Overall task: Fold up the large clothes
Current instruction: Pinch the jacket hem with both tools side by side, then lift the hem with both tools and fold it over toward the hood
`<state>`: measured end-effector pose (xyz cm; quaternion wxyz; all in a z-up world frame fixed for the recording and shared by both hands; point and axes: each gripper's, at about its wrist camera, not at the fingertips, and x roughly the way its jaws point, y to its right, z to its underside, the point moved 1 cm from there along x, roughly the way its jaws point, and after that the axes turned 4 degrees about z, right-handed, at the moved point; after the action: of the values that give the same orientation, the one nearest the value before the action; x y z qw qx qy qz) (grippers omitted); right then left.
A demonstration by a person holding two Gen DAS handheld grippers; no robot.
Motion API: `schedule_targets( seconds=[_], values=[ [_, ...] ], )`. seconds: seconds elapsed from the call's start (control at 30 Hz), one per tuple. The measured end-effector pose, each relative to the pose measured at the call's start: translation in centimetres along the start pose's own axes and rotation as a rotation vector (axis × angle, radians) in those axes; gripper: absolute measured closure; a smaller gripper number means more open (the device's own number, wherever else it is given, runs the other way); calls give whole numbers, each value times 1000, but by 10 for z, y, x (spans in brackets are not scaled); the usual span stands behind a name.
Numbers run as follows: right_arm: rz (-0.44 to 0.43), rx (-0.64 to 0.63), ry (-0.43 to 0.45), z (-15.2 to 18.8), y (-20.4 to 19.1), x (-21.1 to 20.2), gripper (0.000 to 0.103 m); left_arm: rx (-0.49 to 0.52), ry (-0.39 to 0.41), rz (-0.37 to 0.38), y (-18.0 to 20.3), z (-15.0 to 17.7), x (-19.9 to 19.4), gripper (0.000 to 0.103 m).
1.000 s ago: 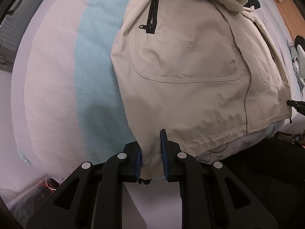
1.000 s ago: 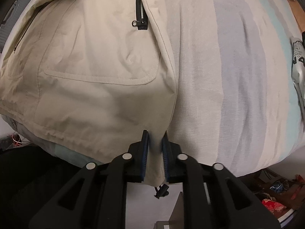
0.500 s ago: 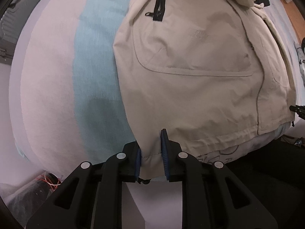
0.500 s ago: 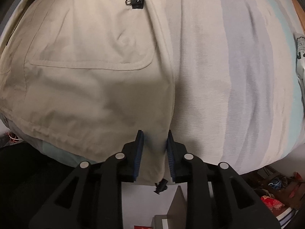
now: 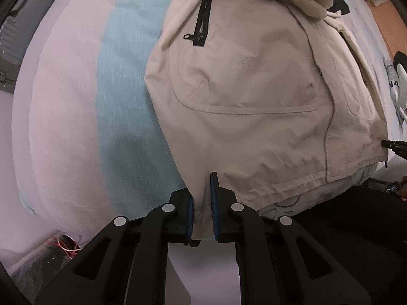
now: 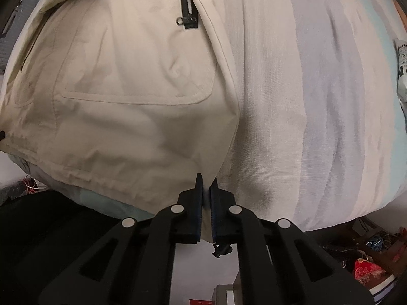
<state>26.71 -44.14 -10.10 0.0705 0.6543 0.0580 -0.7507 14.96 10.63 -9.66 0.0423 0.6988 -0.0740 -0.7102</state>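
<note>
You are working a beige jacket [image 5: 254, 96] that is lying flat on the bed [image 5: 76, 101], its hem hanging at the near edge and its collar end lying toward the far side. So its long axis is running from near to far, straight away from you, with the chest pockets and black zips facing up.

Your left gripper [image 5: 202, 213] is clenching the near-left corner of the hem, with the cloth pinched between the blue pads. Your right gripper [image 6: 206, 211] is clamping down on the near-right corner (a small black cord toggle is dangling just below it), and cloth is showing between its pads too. Both grippers are pointing down at the bed's edge.

The jacket is looking like a soft shell fabric: light, limp, a bit slick, creasing easily, and thicker only at seams, pockets and the drawcord hem. That hem is giving you the firmest hold, so the two corners you are pinching are a sound choice. If you are lifting them, I'd judge the middle is going to sag between your hands, so you are wanting to keep the hem taut and both corners level while carrying it toward the collar.
</note>
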Motion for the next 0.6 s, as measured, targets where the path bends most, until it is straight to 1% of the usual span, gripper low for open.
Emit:
schedule_targets(
  seconds=[0.37,0.4,0.6],
  values=[
    [-11,-20,5,-15,0,-39,99,17,-3,2,-2,0,-8,94],
    [-11,-29,6,-4,4,-34,99,19,-6,-2,-2,0,-9,94],
    [-14,-38,17,-7,7,-54,99,39,-31,-42,1,-3,-14,93]
  ],
)
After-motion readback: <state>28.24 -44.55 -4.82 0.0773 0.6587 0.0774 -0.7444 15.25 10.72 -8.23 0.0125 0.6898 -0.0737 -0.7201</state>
